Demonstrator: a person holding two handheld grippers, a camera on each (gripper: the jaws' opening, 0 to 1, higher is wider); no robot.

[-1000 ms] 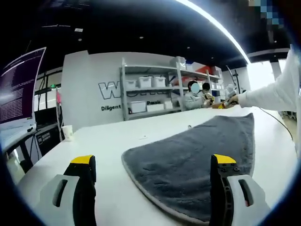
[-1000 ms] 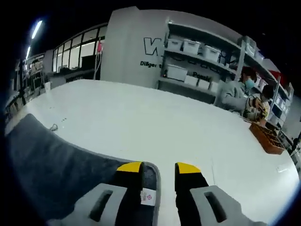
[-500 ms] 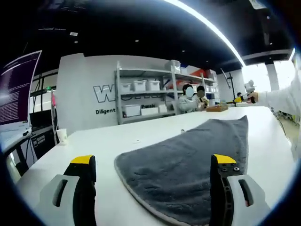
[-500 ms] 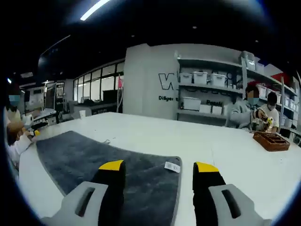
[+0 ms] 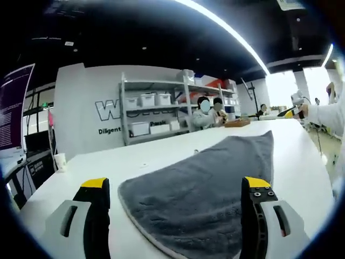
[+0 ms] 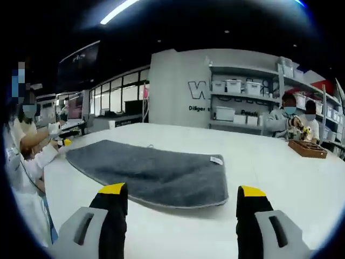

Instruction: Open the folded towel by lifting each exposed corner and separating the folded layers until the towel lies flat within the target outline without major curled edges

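Note:
A grey towel (image 5: 207, 181) lies spread on the white table (image 5: 91, 167), with a pale hem along its near edge. In the right gripper view the same towel (image 6: 153, 172) lies flat ahead, a small white label (image 6: 216, 160) at its far right corner. My left gripper (image 5: 175, 186) is open, its yellow-tipped fingers standing wide over the towel's near corner without touching it. My right gripper (image 6: 182, 191) is open too, held back from the towel's edge with bare table under it. Neither holds anything.
A paper cup (image 5: 60, 160) stands at the table's far left. A brown tray (image 6: 307, 148) sits on the table at the far right. Shelves with white bins (image 6: 237, 86) line the back wall, two people beside them. A person's sleeve (image 5: 326, 113) reaches in from the right.
My right gripper let go of the towel's labelled corner, opened wide and drew back. The towel now lies flat on the table. The left view swung slightly; its gripper stayed open.

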